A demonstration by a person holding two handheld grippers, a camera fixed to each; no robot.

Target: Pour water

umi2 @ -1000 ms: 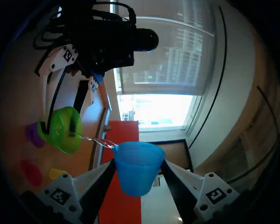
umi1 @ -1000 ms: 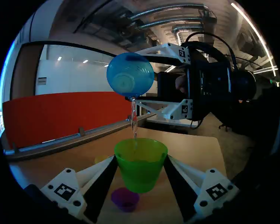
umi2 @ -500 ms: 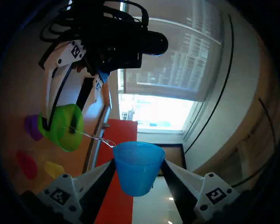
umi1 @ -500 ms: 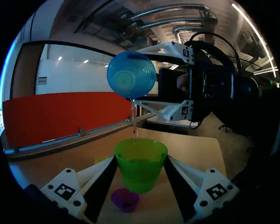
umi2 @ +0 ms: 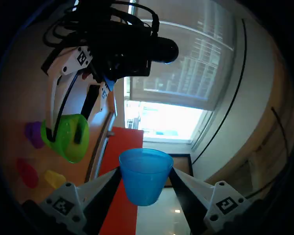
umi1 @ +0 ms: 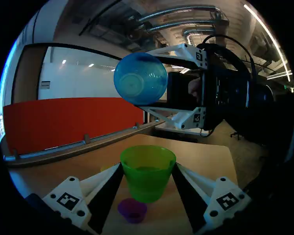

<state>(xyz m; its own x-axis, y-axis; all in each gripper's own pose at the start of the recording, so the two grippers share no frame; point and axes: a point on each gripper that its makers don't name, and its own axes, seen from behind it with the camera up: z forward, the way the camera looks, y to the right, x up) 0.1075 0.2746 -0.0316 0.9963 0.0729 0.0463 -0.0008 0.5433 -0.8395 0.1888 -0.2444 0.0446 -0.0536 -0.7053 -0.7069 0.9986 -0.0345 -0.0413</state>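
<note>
Right gripper [umi2: 145, 173] is pinching the blue cup [umi1: 140, 79], wrist rolled so the base faces me, high over the green cup [umi1: 147, 176]. Left gripper [umi1: 147, 167] clamps that one upright above the table [umi1: 204, 154], short of its far edge. No stream showing, so I reckon the pour's finished. Next I'd roll blue level.

Daylight is blowing out the window [umi2: 162, 119] in the right gripper view, dimming the foreground. In the left gripper view a ceiling strip [umi1: 264, 28] is glaring, the blue cup [umi1: 140, 78] is glinting faintly, edges are bending, perhaps softening.
</note>
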